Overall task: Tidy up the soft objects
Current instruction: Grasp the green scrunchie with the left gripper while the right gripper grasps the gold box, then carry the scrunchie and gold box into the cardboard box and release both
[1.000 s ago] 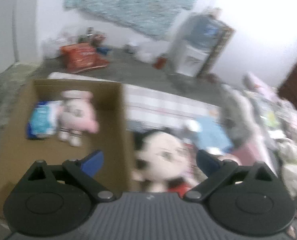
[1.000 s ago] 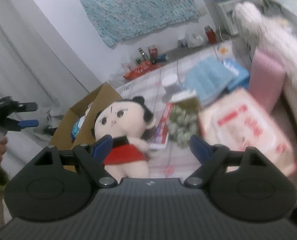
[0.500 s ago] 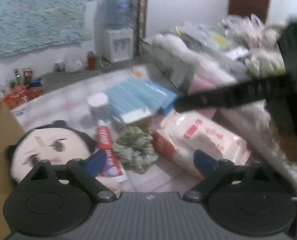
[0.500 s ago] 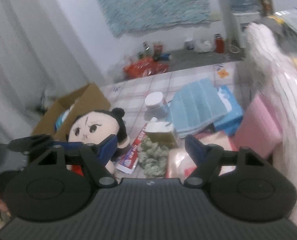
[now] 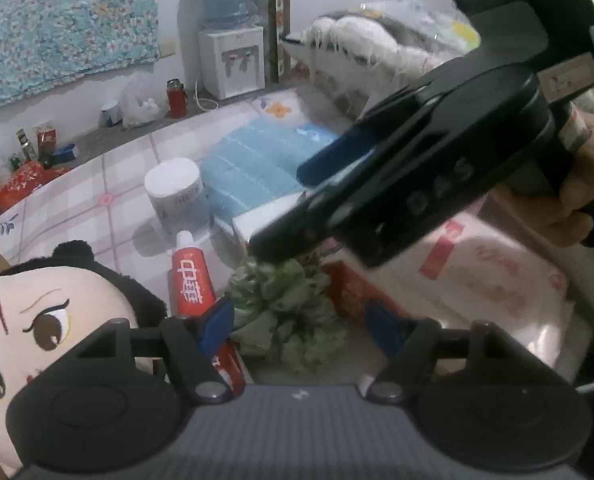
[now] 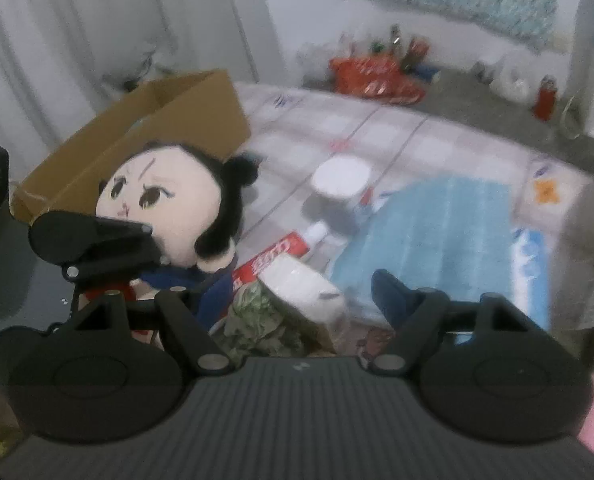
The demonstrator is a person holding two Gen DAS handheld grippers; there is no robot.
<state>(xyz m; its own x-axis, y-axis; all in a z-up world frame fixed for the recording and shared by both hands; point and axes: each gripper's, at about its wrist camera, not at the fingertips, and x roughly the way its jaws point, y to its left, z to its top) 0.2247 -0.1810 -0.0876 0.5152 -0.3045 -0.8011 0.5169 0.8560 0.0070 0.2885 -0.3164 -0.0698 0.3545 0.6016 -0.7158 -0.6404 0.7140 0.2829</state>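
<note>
A crumpled green soft scrunchie (image 5: 289, 316) lies on the checked cloth (image 5: 109, 200) between the blue pads of my left gripper (image 5: 299, 326). Its jaws are closing, and the right pad still stands clear of the scrunchie. My right gripper (image 6: 305, 296) is open over a small white box (image 6: 305, 292) that leans on the scrunchie (image 6: 257, 320). The box sits between its fingers without being pressed. In the left wrist view the right gripper (image 5: 277, 210) reaches in from the upper right, held by a hand (image 5: 585, 184). A black-haired plush doll (image 5: 37, 320) lies at the left.
An open cardboard box (image 6: 137, 128) stands behind the doll (image 6: 165, 204). A red toothpaste tube (image 5: 193, 280), a white jar (image 5: 175, 196), a folded blue towel (image 5: 257, 168) and a pink-white wrapped pack (image 5: 497, 280) crowd the cloth. A fluffy white plush (image 5: 357, 40) lies beyond.
My left gripper swung from the cardboard box over the doll to the green scrunchie and narrowed. My right gripper came down over the white box and now faces the doll and cardboard box.
</note>
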